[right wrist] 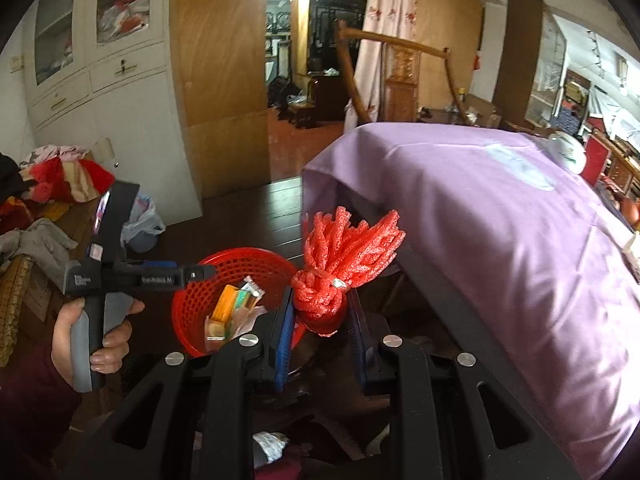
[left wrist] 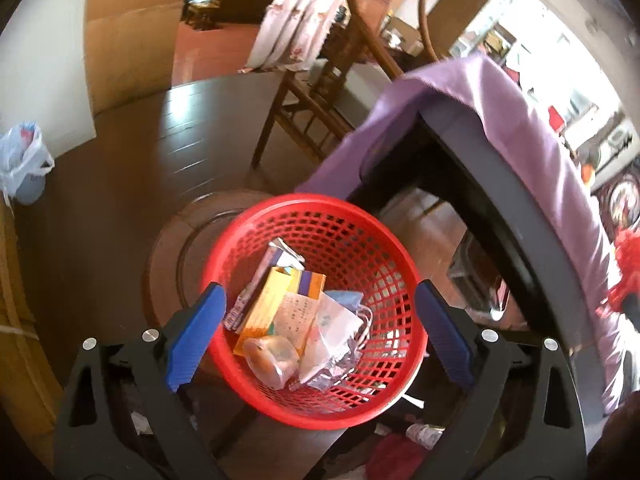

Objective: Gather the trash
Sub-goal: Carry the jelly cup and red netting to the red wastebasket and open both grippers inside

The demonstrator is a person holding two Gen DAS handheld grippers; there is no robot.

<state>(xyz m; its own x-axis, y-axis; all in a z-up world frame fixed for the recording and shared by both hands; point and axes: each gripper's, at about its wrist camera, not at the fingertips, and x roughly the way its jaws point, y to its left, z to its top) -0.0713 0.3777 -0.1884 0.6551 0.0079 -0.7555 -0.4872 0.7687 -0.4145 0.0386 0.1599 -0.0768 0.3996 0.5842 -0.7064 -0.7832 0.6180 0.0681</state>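
Observation:
A red mesh basket (left wrist: 360, 240) sits on a round wooden stool and holds trash: an orange box (left wrist: 276, 300), crumpled white paper (left wrist: 332, 324), foil and a wrapper. My left gripper (left wrist: 318, 312) is open, its blue fingers either side of the basket just above it. It also shows in the right wrist view (right wrist: 196, 272), held over the basket (right wrist: 240, 264). My right gripper (right wrist: 322, 312) is shut on a red foam net bundle (right wrist: 344, 256), held to the right of the basket, beside the table.
A table draped in purple cloth (right wrist: 500, 220) stands to the right. A wooden chair (left wrist: 320, 80) stands behind. A bin with a plastic bag (left wrist: 24, 160) sits on the dark floor at left. A white cabinet (right wrist: 120, 100) and piled clothes (right wrist: 52, 180) are at left.

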